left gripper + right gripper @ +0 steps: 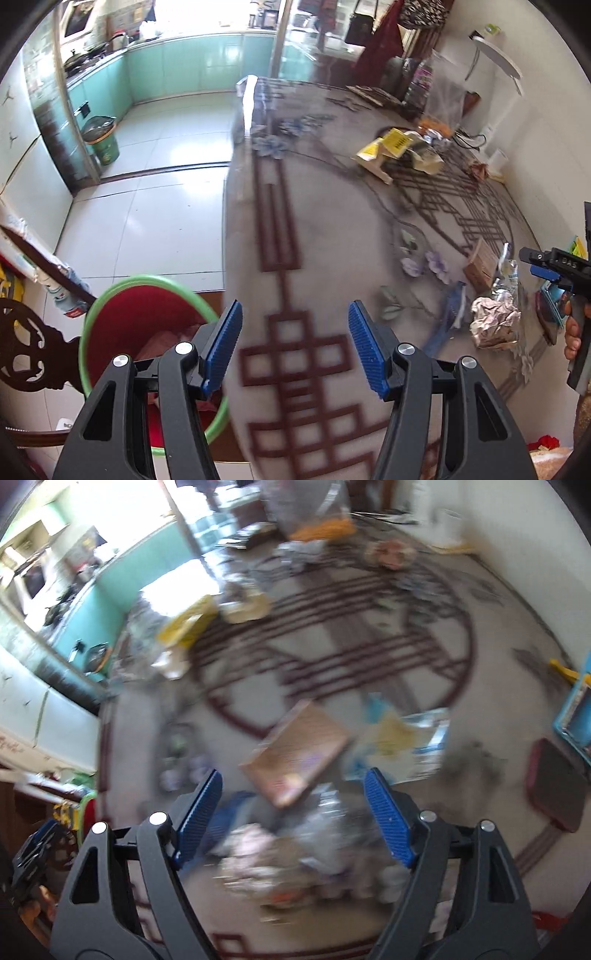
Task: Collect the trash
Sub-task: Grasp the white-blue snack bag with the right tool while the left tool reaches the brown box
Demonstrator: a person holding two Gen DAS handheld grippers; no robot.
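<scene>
Patterned table (325, 221) fills my left view, left gripper (295, 343) about half open with nothing in it, red bin (122, 321) below the table edge, crumpled trash (495, 325) far right. Right view's blurry: right gripper (293, 812) spread wide and empty above that wad (266, 853), brown box (299, 749) just past it.

- The table (325, 229) is glossy and smooth.
- The crumpled foil (493, 321) looks shiny and metallic.
- The bin (110, 306) is smooth plastic.
- The gripper pads (364, 347) are ribbed and matt.
- The box (295, 749) looks like matt cardboard.
</scene>
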